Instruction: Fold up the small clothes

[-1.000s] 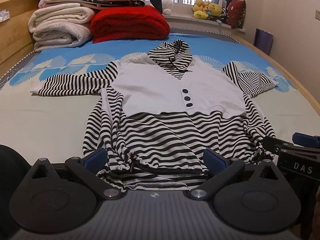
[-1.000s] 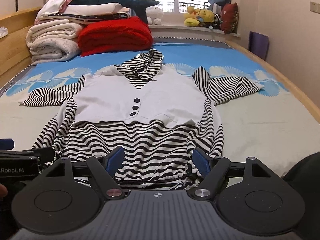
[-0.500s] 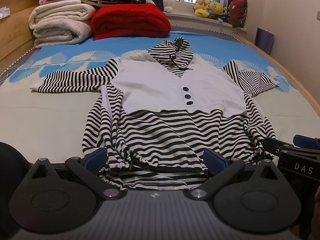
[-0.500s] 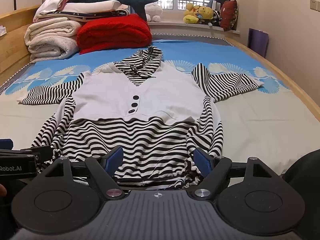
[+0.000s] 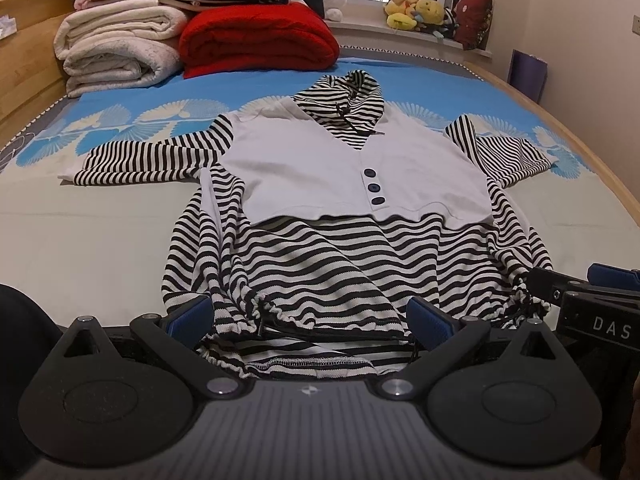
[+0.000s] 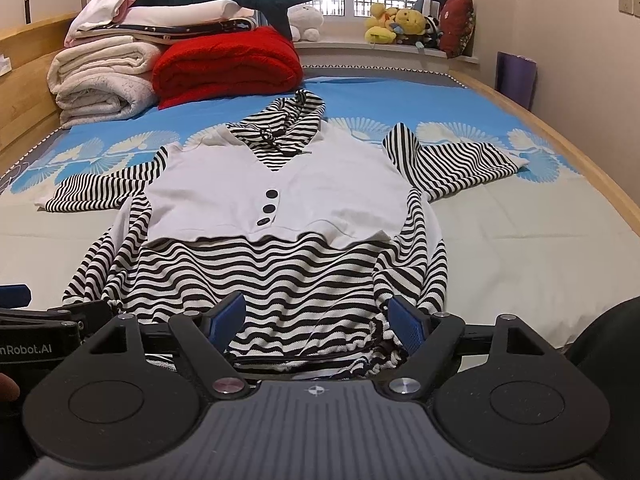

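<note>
Black-and-white striped hooded top with white buttoned vest panel point(image 5: 348, 184), spread flat, front up, on blue-and-cream patterned bedsheet point(image 5: 100, 216), hood toward far end, sleeves out left and right. Left gripper point(image 5: 310, 316) low at near hem, blue-padded jaws wide apart across gathered drawstring edge. Right gripper point(image 6: 316, 318) beside it at hem's right part, likewise spread. Folded red knit blanket point(image 6: 228, 66) and stacked white quilts point(image 6: 100, 80) far left.
</note>
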Demonstrator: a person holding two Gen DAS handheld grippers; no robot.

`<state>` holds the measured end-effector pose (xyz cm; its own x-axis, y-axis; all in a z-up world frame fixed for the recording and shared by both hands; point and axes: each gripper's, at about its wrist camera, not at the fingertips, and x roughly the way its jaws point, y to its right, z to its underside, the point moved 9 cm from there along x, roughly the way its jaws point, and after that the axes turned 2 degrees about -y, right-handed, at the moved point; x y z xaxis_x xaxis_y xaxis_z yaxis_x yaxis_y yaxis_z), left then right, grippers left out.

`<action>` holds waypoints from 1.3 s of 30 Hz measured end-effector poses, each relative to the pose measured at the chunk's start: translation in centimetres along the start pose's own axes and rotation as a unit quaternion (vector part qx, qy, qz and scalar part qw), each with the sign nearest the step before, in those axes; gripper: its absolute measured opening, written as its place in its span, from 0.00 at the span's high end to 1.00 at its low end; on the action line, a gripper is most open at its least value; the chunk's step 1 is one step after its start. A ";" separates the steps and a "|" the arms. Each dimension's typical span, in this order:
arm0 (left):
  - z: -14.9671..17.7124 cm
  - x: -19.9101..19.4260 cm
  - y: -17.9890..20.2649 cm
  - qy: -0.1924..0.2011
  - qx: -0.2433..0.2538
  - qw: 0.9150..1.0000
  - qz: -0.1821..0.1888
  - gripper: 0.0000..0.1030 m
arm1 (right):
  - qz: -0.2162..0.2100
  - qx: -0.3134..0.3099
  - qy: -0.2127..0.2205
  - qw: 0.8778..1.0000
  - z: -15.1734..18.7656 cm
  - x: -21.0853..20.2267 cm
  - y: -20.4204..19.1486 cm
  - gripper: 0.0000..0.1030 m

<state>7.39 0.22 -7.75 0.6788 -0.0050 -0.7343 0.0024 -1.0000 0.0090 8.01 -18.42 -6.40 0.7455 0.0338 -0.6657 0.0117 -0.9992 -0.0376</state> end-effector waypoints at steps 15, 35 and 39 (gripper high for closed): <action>0.0 0.1 0.0 0.002 0.003 1.000 -0.002 0.01 | 0.006 -0.003 0.002 1.000 0.0 0.0 0.0 0.23; -3.1 -2.8 0.6 0.098 0.027 0.995 0.020 0.25 | 0.013 0.006 0.051 0.999 -2.0 -0.1 -1.4 0.23; -7.1 -3.4 -0.6 0.126 0.020 0.992 0.016 0.29 | 0.011 0.002 0.090 0.996 -3.6 -0.9 -2.0 0.24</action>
<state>10.25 0.87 -0.45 0.8394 -0.0407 -0.5419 -0.0492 -0.9988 -0.0012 9.72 -16.58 -3.05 0.8529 0.0079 -0.5220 -0.0080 -0.9996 -0.0282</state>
